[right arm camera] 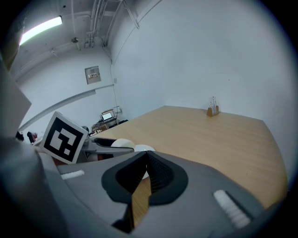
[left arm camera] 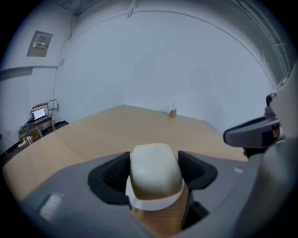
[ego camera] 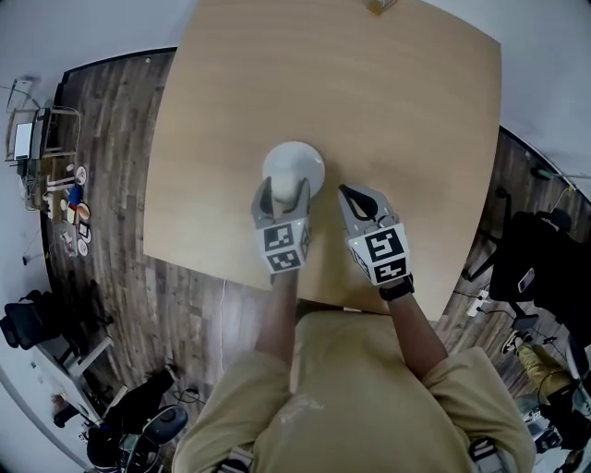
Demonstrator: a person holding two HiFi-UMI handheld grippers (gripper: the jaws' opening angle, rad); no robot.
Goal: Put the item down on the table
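Note:
A cream rounded item [ego camera: 283,192] sits between the jaws of my left gripper [ego camera: 283,196], which is shut on it. In the left gripper view the cream item [left arm camera: 154,173] fills the gap of the left gripper [left arm camera: 153,162], with a white rim under it. A white round dish [ego camera: 295,163] lies on the wooden table [ego camera: 388,111] directly beyond and partly under the item; I cannot tell whether they touch. My right gripper [ego camera: 345,194] is just to the right, shut and empty. In its own view the right gripper [right arm camera: 145,157] has its pads pressed together.
A small wooden holder [ego camera: 379,6] stands at the table's far edge, also visible as the holder [left arm camera: 172,112] and holder [right arm camera: 213,110]. The table's near edge [ego camera: 305,296] runs just below the grippers. Chairs and clutter [ego camera: 65,203] stand on the dark floor around it.

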